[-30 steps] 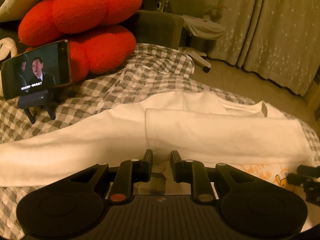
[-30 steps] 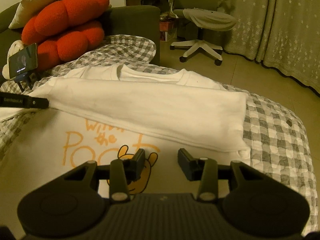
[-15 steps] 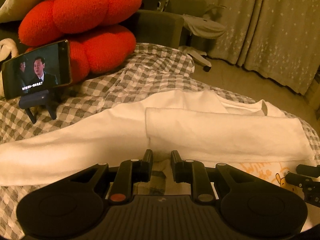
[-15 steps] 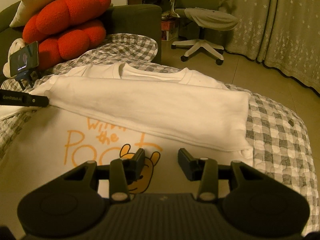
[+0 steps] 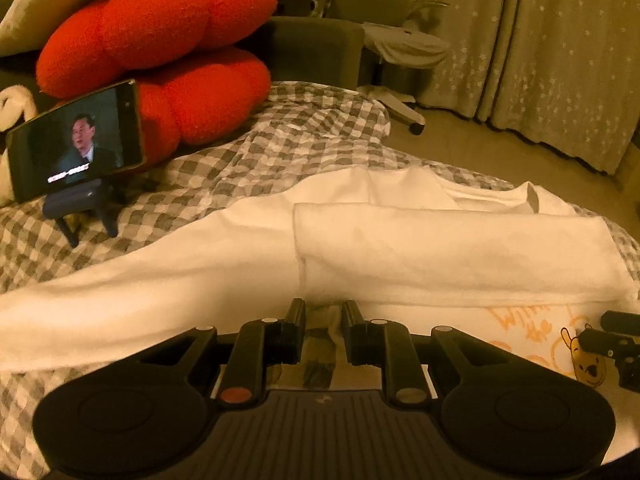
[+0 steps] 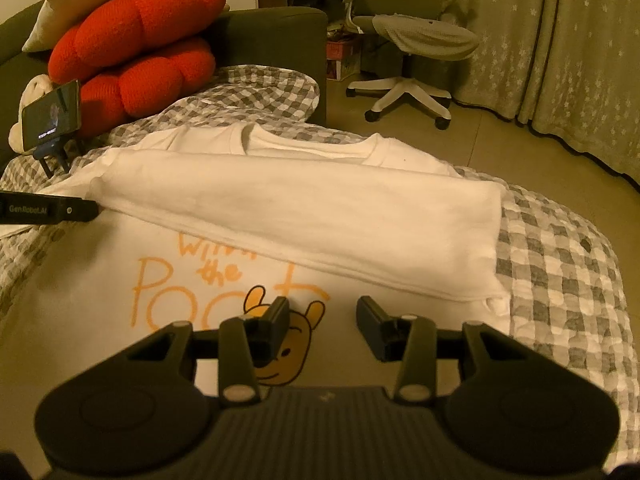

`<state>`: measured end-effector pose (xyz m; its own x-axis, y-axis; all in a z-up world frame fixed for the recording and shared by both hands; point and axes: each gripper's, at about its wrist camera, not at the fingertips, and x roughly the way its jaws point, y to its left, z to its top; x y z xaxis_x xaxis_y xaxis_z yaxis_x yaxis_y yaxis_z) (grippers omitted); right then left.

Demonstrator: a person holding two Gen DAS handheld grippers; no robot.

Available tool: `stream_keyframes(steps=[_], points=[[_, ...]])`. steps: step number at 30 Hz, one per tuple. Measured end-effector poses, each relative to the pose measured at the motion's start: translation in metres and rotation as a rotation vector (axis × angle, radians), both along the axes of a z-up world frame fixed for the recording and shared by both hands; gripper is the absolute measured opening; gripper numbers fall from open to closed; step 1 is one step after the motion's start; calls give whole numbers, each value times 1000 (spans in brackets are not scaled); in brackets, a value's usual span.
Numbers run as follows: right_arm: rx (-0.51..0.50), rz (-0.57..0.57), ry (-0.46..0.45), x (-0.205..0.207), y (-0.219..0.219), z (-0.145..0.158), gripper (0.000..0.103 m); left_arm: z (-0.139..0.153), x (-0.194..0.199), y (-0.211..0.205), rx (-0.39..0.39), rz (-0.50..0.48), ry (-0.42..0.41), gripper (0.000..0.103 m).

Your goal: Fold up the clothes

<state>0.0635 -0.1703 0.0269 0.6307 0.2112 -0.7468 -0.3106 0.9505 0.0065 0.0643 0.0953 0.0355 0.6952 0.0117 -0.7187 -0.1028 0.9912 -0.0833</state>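
A phone (image 5: pixel 76 140) on a small stand plays video at the far left of the checked blanket (image 5: pixel 248 152), in front of red cushions (image 5: pixel 168 52). The left gripper (image 5: pixel 323 312) hovers with fingers narrowly parted, holding nothing, at the white sweatshirt's (image 6: pixel 296 200) side edge. One sleeve (image 6: pixel 312 224) lies folded across the chest above the orange print (image 6: pixel 188 280). The right gripper (image 6: pixel 322 308) sits wide and empty over the bear print (image 6: pixel 292 344).
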Motion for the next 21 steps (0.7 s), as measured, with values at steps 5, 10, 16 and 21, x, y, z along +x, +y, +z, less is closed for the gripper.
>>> stream_keyframes(steps=[5, 10, 16, 21], points=[[0, 26, 2, -7, 5, 2, 40, 9, -13, -2, -1, -2, -18, 19], [10, 40, 14, -10, 10, 1, 40, 6, -23, -3, 3, 4, 1, 19], [9, 46, 19, -21, 10, 2, 40, -6, -43, -6, 39, -8, 16, 20], [8, 35, 19, -39, 12, 0, 43, -8, -65, -3, 33, -15, 5, 20]])
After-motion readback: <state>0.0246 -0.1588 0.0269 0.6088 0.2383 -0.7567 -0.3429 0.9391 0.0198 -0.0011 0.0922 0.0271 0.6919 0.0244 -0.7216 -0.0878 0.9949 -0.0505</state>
